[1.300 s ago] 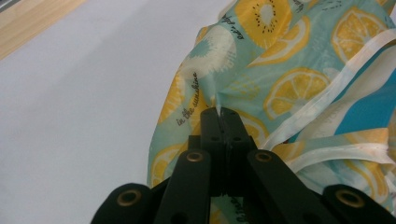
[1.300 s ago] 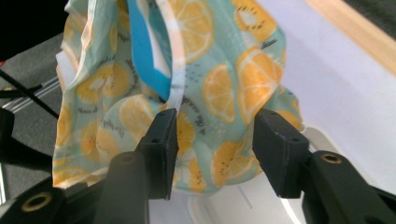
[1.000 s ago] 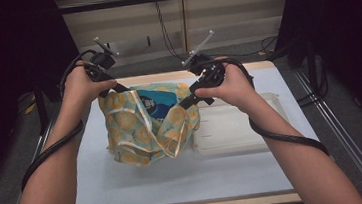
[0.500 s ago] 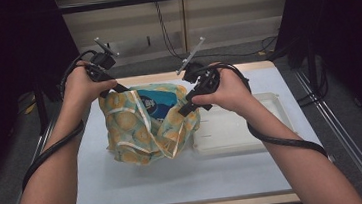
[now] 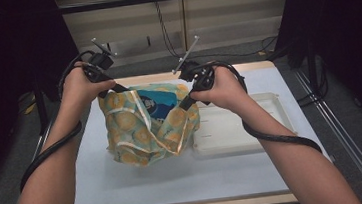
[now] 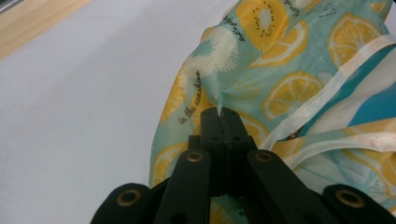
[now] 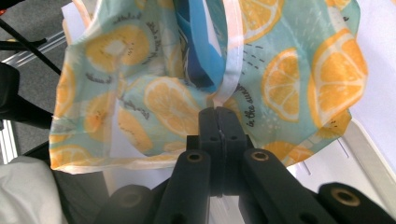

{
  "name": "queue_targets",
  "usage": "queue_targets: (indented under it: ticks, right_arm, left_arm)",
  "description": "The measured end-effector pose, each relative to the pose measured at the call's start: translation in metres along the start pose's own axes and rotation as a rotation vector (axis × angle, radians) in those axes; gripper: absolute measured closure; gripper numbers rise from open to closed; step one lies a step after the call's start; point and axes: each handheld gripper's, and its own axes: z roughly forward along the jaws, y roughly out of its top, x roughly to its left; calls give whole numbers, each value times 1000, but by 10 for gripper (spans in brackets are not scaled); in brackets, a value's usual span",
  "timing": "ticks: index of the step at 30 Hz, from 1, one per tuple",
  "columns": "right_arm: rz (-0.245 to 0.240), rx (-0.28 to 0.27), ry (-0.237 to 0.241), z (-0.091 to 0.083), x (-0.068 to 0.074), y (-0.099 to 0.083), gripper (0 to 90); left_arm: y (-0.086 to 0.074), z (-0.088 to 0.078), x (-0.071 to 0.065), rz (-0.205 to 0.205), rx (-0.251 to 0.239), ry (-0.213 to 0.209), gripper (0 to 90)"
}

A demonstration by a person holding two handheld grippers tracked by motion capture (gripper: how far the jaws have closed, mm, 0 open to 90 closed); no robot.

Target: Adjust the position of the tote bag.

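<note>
The left gripper (image 6: pixel 219 111) is clamped on a pinch of the bag's rim, its two black jaws pressed flat together with a small white tip of film sticking out between them. The right gripper (image 7: pixel 219 110) has just been closing and now bites the opposite side of the rim, with the pale hem caught between its jaws. Between the two, the bag (image 5: pixel 146 125) hangs stretched with its mouth held open and facing up and toward the far edge, its long axis running left to right from one gripper to the other; its lower part rests crumpled on the worktop (image 5: pixel 142 186).

The bag is thin, glossy film, pale teal, printed with yellow lemon slices, kiwi halves and small dark script, and edged with a whitish band. A blue packet (image 5: pixel 156 102) shows inside the open mouth. The bag sits left of centre on the worktop, its right side just beside a shallow white tray (image 5: pixel 271 123).
</note>
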Motion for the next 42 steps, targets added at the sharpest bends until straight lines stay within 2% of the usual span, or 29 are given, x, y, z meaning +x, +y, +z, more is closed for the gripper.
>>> queue_targets:
  ticks: [2,4,6,11,12,14,16,18,20,23,24,27,28,31,38,42]
  right_arm:
    - [-2,-4,-1,-5,1,1,900]
    - [-3,-5,-1,-10,1,3,900]
    - [1,-9,-2,-14,1,4,900]
    - [0,-21,12,-13,1,5,900]
    - [2,-16,23,-11,2,4,873]
    - [4,-6,10,-6,3,4,728]
    - [5,16,8,0,4,3,723]
    - [10,21,1,4,3,3,671]
    - [3,35,-10,8,2,2,649]
    - [19,43,-10,13,-1,0,642]
    - [27,45,-6,15,-2,-1,657]
    - [23,55,0,18,-4,-2,795]
    - [23,55,0,18,-3,-1,823]
    - [3,62,-7,17,-2,-1,900]
    - [5,89,-9,11,0,0,900]
    - [15,62,5,0,3,2,900]
  left_arm:
    - [0,-2,0,-1,-9,3,898]
    - [-1,-3,-2,-29,-34,7,899]
    - [0,-6,1,0,-19,3,899]
    - [-2,-3,0,3,-9,-4,898]
    - [-3,-2,0,1,-8,-3,898]
    - [-4,0,1,-2,-11,-6,896]
    - [-4,0,1,-2,-7,-9,896]
    - [-4,0,1,-2,-9,-8,895]
    - [-4,1,0,-28,-27,-10,896]
    - [-5,1,0,-28,-26,-9,896]
    - [-4,1,0,-26,-29,-10,896]
    - [-5,1,-1,-29,-34,-9,896]
    - [-5,0,1,-6,-17,-9,896]
    - [-5,0,1,-3,-15,-10,896]
    - [-5,0,1,-1,-27,-6,897]
    - [-6,-2,1,-11,-44,-6,897]
